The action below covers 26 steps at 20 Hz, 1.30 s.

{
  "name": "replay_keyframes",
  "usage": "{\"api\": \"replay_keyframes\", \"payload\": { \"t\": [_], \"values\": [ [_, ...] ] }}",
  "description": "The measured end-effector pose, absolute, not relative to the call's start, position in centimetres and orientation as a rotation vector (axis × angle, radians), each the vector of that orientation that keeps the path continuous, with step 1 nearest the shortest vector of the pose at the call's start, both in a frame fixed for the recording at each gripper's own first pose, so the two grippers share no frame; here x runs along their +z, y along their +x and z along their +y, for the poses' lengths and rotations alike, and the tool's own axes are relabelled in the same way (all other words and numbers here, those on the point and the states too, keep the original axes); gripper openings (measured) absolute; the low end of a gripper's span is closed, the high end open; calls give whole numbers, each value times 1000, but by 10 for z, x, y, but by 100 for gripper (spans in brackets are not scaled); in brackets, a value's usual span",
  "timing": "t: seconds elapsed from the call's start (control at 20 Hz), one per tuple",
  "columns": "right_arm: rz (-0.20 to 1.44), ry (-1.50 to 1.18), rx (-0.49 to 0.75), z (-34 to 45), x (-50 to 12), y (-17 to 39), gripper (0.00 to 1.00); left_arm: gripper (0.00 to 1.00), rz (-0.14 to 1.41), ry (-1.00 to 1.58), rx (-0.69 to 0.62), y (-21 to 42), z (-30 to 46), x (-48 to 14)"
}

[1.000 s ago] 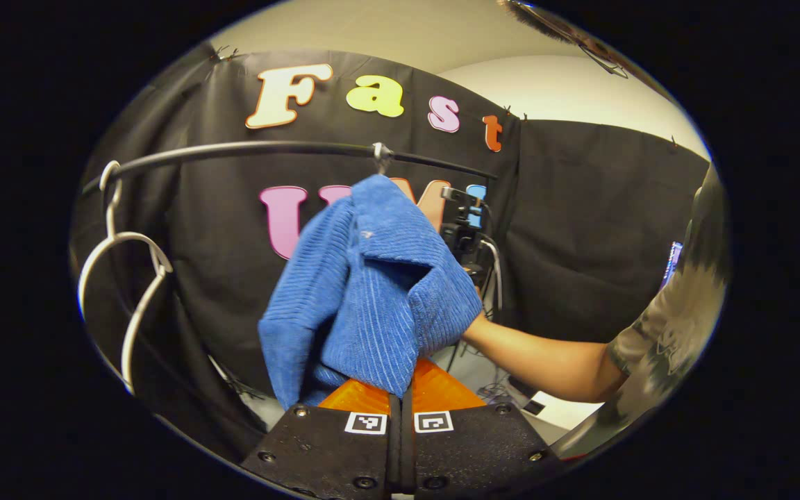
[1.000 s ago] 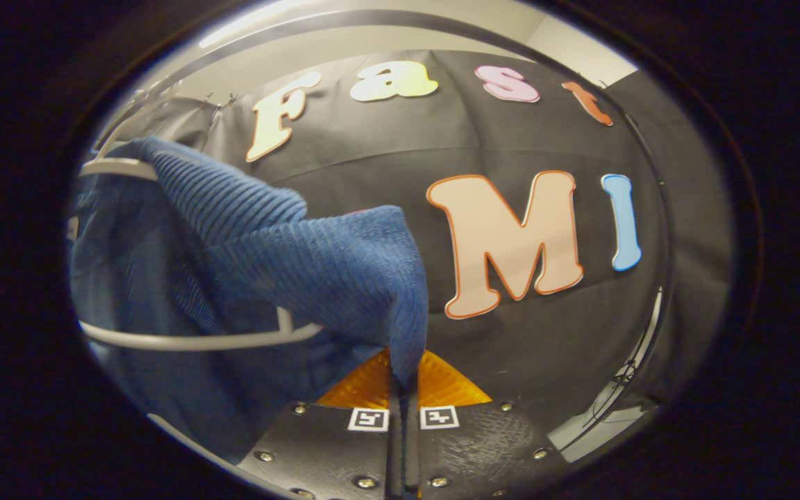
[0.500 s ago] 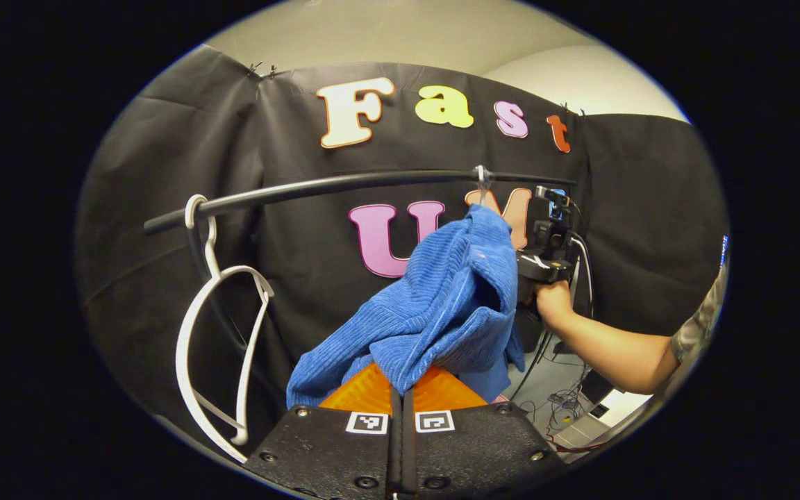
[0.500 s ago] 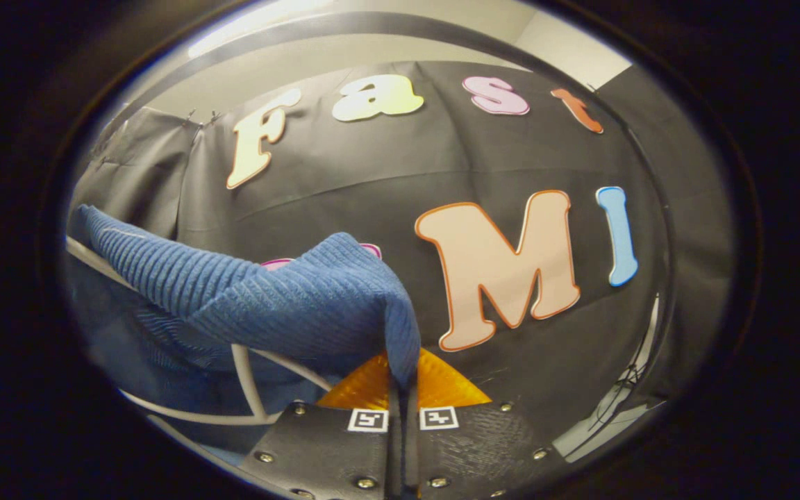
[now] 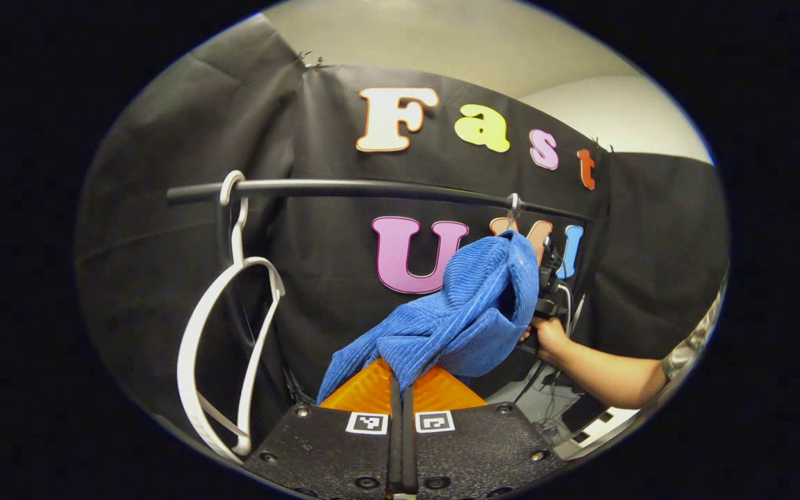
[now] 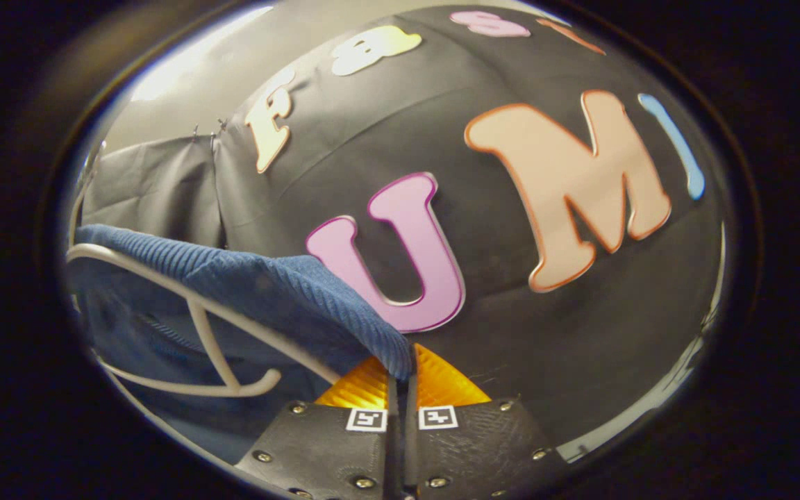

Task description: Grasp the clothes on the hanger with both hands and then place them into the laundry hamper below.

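A blue ribbed garment [image 5: 462, 312], knitted and thick, hangs stretched between two hand-held grippers in front of a black cloth wall [image 5: 164, 229]. In the left gripper view, the left gripper [image 5: 401, 389] sits at the bottom centre with its two fingers pressed together on a lower corner of the garment, which rises from there up and to the right. Its upper end is draped near a thin hook [image 5: 513, 204] on a dark horizontal rail [image 5: 372, 189]. Just behind that upper fold, a bare hand [image 5: 546, 337] holds the right gripper [image 5: 549, 285] (mostly hidden by the fabric, so its fingers cannot be made out from here). A forearm and a patterned sleeve [image 5: 692, 340] run off to the right edge.

Farther left on the same rail hangs a white plastic hanger [image 5: 223, 347], bare, its lower end cut off by the edge of the view.

In the right gripper view, the right gripper [image 6: 400, 389] is at the bottom centre, its fingers closed tight on an edge of the blue garment [image 6: 261, 292]. The cloth spreads away to the left, lying over a white hanger [image 6: 205, 333] whose curved arms cross in front of it. The far left of the garment is dim and hard to make out.
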State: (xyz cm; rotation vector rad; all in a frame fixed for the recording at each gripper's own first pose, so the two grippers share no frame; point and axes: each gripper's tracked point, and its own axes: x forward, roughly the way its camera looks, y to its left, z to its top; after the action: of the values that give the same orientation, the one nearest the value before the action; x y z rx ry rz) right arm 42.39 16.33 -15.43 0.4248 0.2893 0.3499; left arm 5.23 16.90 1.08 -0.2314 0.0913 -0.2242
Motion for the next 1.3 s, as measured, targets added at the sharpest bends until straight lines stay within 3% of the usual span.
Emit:
{"api": "replay_keyframes", "payload": {
  "t": [0.15, 0.25, 0.3, 0.4, 0.85, 1.3],
  "values": [
    [336, 548, 455, 180, -166, 420, 5, 0, 76, -210, -209, 66, 170, 2],
    [453, 517, 390, 179, -211, 423, 0, 0, 184, -202, -186, 70, 169, -31],
    [503, 501, 410, 188, -233, 416, 2, 1, 204, -219, -189, 73, 166, -40],
    [488, 501, 441, 205, -245, 402, 2, 0, 172, -252, -216, 78, 152, -45],
    [479, 455, 330, 195, -262, 339, 2, 1, 257, -197, -218, 91, 118, -143],
    [503, 393, 311, 191, -279, 235, 2, 1, 325, -61, -358, 86, 26, -217]
  ]
}}
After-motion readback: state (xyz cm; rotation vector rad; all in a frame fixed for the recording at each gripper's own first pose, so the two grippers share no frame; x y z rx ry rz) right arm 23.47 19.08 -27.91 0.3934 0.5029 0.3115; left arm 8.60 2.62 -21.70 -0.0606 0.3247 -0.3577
